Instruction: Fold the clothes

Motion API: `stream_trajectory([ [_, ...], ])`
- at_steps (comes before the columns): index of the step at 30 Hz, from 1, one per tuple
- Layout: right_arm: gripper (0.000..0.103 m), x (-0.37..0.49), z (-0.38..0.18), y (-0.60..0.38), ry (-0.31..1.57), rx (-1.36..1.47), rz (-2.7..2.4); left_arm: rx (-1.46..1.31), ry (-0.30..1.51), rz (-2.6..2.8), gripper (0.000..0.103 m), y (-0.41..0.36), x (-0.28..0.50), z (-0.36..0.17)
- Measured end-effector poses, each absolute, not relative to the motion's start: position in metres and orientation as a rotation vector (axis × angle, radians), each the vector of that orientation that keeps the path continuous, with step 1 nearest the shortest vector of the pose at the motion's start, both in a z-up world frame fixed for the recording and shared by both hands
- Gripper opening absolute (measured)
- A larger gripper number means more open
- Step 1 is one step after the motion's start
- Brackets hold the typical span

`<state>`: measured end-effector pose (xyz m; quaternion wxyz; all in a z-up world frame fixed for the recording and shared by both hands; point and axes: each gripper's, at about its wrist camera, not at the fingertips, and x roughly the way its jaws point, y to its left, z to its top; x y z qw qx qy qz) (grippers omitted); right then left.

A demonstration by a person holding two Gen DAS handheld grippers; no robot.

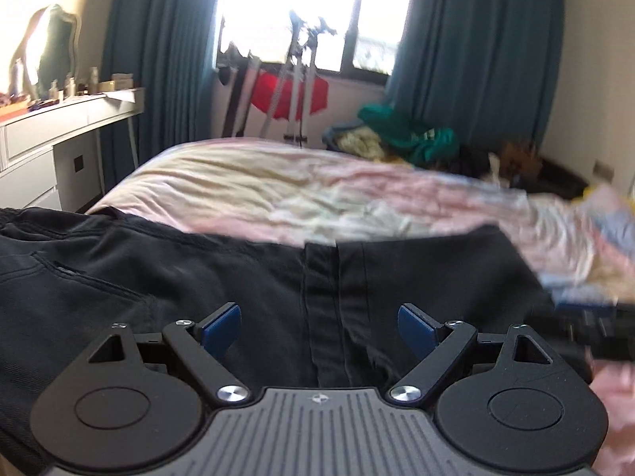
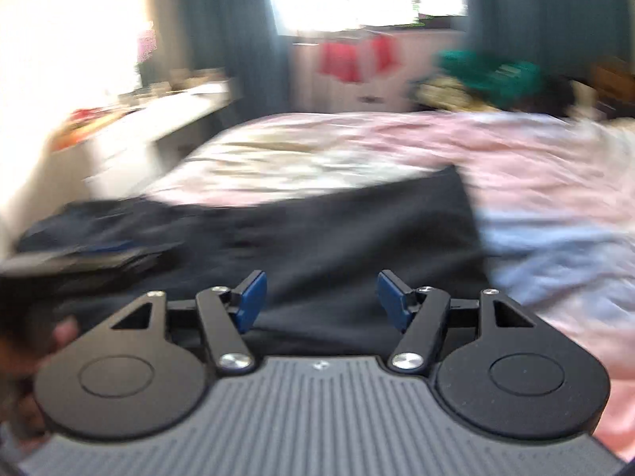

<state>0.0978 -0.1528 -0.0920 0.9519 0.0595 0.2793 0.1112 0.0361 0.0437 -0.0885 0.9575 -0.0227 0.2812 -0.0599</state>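
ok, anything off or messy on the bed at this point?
Nothing damaged or spilled. The black garment lies spread on the rumpled pink bedspread, not yet neatly folded. Loose clothes, a green one on top, sit heaped at the far side. Both grippers' jaws are open and empty. The right wrist view is motion-blurred.

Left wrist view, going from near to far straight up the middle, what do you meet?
Left gripper → black garment → pink and cream bedspread → red cloth on a stand → bright window.
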Motion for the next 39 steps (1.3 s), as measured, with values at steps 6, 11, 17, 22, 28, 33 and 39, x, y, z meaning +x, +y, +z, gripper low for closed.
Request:
stream_trajectory([
  [6, 0.064, 0.131, -0.138, -0.174, 0.677, 0.197, 0.104, -0.031, 0.686, -0.123, 0.085, 0.039, 0.048, -0.115],
  [11, 0.064, 0.134, -0.147, -0.174, 0.664, 0.202, 0.101, -0.137, 0.693, -0.152, 0.084, 0.055, 0.049, -0.115],
  [17, 0.064, 0.113, -0.130, -0.166, 0.628, 0.166, 0.043, -0.084, 0.693, -0.132, 0.084, 0.052, 0.045, -0.117],
  [22, 0.065, 0.116, -0.133, -0.160, 0.672, 0.109, 0.051, -0.093, 0.682, -0.145, 0.084, 0.052, 0.038, -0.112],
  [28, 0.065, 0.112, -0.132, -0.162, 0.673, 0.109, 0.058, -0.239, 0.646, -0.041, 0.087, 0.097, -0.001, -0.079],
  [33, 0.065, 0.106, -0.128, -0.165, 0.673, 0.109, 0.071, -0.543, 0.623, 0.106, 0.103, 0.174, -0.037, -0.054],
  [39, 0.065, 0.102, -0.126, -0.170, 0.674, 0.130, 0.075, -0.911, 0.661, 0.099, 0.103, 0.248, -0.064, -0.070],
])
